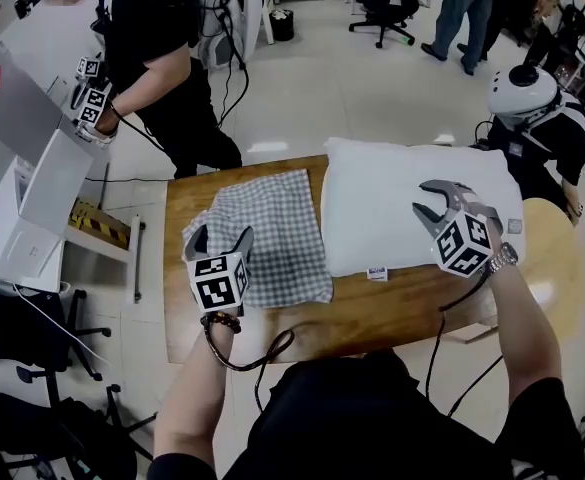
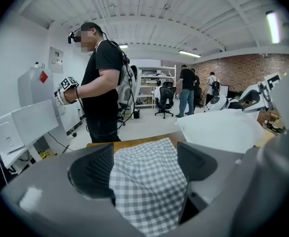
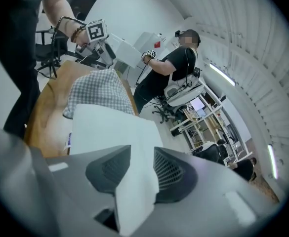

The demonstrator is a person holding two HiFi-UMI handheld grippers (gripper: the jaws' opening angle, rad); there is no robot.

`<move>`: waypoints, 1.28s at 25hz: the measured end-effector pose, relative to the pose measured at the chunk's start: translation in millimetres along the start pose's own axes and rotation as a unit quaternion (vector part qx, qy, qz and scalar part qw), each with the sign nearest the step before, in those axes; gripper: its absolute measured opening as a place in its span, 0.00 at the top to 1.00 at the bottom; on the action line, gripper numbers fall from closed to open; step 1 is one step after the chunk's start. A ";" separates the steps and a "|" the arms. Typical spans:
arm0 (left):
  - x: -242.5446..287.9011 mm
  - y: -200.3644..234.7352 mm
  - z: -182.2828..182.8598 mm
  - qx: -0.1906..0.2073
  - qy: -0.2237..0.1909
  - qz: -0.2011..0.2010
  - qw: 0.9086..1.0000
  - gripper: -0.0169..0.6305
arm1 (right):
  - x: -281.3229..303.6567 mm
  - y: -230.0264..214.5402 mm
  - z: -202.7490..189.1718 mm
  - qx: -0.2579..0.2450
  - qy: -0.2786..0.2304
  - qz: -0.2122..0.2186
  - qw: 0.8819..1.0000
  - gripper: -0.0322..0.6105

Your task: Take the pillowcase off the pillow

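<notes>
head view: checkered pillowcase (image 1: 272, 233) flat on wooden table (image 1: 392, 313), off and just beside bare white pillow (image 1: 382, 198); left gripper (image 1: 219, 235) over pillowcase, right gripper (image 1: 434, 200) over pillow. left gripper view: jaws wide apart, empty, pillowcase below. right gripper view: jaws partly apart, pillow edge in the gap, not pinched.

Grey/wht check pillowcase (image 1: 272, 238); wht pillow (image 1: 392, 203); brown table (image 1: 392, 310).

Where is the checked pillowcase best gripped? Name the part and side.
Grip the pillowcase at its near edge, from the person's side, probably with the left gripper, whose open jaws hover over it. It lies flat on the table, so only an edge gives something to pinch.
</notes>
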State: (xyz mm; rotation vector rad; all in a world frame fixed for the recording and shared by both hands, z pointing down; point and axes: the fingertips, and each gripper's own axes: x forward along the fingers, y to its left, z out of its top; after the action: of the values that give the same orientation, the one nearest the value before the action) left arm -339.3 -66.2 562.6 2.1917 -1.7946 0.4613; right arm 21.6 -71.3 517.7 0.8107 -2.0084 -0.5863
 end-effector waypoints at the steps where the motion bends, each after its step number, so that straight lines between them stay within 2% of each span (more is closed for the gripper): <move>1: -2.3 -7.2 3.6 0.004 -0.004 -0.003 1.000 0.35 | -2.4 1.7 4.6 0.001 -0.006 0.000 1.000 0.73; 5: -7.4 -44.5 24.8 0.018 -0.019 -0.014 1.000 0.37 | -13.3 -2.4 19.0 0.007 -0.033 -0.002 0.999 0.73; 10: -21.6 -84.5 34.1 0.024 -0.034 -0.019 0.999 0.40 | -34.1 4.1 31.1 0.026 -0.074 -0.010 0.997 0.73; 18: -77.4 -167.9 49.7 0.056 -0.072 -0.017 0.996 0.46 | -107.8 17.3 41.1 0.067 -0.144 -0.030 0.987 0.73; 22: -107.2 -228.5 36.9 0.088 -0.085 -0.011 0.992 0.51 | -150.6 40.2 16.2 0.077 -0.166 -0.043 0.982 0.76; 29: -172.2 -302.6 14.7 0.106 -0.117 -0.017 0.987 0.59 | -229.5 87.7 4.3 0.115 -0.223 -0.067 0.966 0.85; 32: -199.8 -344.2 -4.1 0.122 -0.133 -0.025 0.983 0.63 | -263.3 117.6 -12.9 0.121 -0.247 -0.081 0.958 0.88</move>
State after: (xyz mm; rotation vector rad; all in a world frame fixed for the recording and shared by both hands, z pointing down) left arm -38.4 181.5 482.1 2.5667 -1.8948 0.4123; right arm 103.3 199.1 458.3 1.0631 -2.5211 -0.6976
